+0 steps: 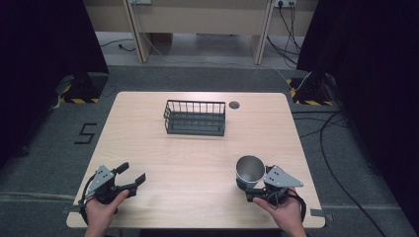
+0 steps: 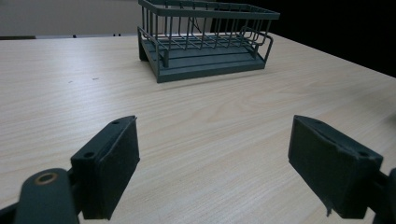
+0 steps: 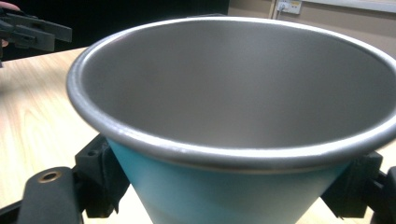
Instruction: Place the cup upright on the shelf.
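Right claw (image 1: 257, 190) pinching cup (image 1: 249, 169); left claw (image 1: 132, 177) spread; basket (image 1: 195, 117) far, path clear.

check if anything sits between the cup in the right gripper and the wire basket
Nothing visible does. Bare table lies between the cup in the right gripper and the basket.

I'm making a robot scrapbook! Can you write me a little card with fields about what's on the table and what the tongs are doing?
Table: pale wood
Cup: metal inside, blue outside, upright
Basket: dark wire, nothing seen inside, far middle of table
Right tongs: jaws on both sides of the cup, gripping it
Left tongs: open, holding nothing, pointing toward the basket
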A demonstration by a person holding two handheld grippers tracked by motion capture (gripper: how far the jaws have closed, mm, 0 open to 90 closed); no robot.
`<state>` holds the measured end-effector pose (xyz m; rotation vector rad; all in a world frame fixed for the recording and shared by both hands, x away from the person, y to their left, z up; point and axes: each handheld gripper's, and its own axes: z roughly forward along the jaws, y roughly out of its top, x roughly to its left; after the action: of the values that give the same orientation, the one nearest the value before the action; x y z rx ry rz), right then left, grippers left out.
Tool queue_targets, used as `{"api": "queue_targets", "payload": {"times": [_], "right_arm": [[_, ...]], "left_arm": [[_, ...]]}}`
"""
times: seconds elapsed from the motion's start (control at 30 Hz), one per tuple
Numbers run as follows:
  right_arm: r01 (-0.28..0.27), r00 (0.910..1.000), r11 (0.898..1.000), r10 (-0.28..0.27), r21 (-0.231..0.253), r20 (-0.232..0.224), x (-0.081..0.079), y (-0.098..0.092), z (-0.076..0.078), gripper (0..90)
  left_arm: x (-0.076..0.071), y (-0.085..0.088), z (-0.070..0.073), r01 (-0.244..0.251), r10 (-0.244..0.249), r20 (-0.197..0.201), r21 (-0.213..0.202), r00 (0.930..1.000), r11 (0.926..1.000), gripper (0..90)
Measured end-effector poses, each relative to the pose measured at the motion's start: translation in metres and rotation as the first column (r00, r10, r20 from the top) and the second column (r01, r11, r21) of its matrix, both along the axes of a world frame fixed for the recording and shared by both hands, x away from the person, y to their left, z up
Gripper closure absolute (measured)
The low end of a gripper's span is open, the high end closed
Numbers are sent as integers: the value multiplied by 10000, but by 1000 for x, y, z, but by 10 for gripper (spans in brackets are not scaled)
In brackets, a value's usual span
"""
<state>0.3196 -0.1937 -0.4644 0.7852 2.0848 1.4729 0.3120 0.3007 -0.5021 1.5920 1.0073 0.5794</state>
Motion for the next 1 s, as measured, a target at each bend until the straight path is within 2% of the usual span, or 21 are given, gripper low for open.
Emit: {"api": "queue_targets", "payload": {"times": [0.47,1.0], "right_arm": [[-19,9999,9999,18,108,109,10,10,7,181],[122,9987,9997,-132,203,485,24,22,17,181]], "left_arm": [[0,0,0,-5,5,-7,-33,10000,10000,159],[0,0,0,-14,14,-20,-51,10000,10000,159]]}}
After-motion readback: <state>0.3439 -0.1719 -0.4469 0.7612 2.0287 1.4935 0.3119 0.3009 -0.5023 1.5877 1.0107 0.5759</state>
